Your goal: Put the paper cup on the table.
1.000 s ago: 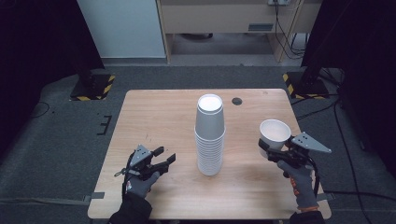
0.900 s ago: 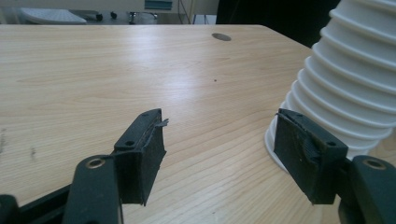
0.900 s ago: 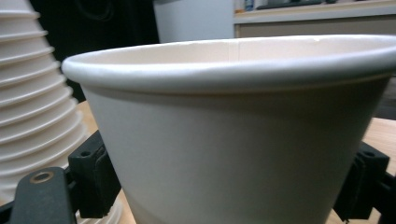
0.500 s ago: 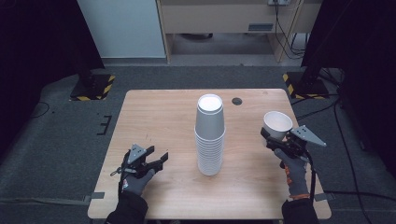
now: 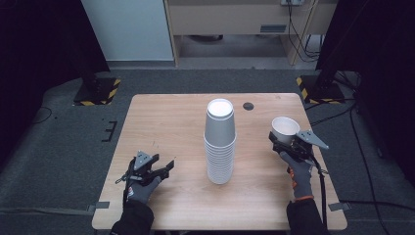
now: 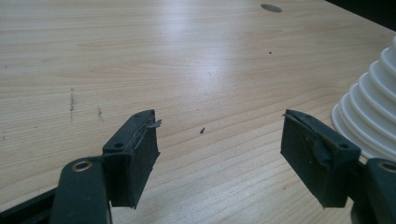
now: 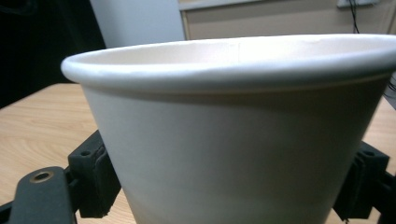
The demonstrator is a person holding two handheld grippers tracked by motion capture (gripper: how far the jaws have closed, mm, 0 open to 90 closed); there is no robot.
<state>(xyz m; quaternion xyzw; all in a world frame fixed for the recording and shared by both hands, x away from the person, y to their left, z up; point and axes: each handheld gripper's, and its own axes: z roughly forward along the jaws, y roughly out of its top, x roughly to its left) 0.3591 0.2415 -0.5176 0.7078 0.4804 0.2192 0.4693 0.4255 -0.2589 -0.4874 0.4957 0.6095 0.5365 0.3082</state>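
A tall stack of white paper cups [image 5: 220,144] stands upside down in the middle of the wooden table [image 5: 166,122]. My right gripper [image 5: 285,142] is shut on a single white paper cup [image 5: 286,128], held upright with its mouth up, over the table's right side. In the right gripper view that cup [image 7: 233,126] sits between the two jaws. My left gripper [image 5: 164,161] rests low near the front left of the table, open with nothing in it. In the left gripper view the jaws stand wide apart over bare wood, and the stack's ribbed base [image 6: 369,116] is at the right.
A small dark round spot [image 5: 248,105] lies on the table behind the stack. Two black stands with yellow-striped bases [image 5: 98,93] [image 5: 318,88] flank the table's far corners. A cabinet with trailing cables [image 5: 293,29] stands beyond.
My right gripper has carried the cup a little farther from the front edge and slightly up. The left gripper has shifted only slightly and stays open.
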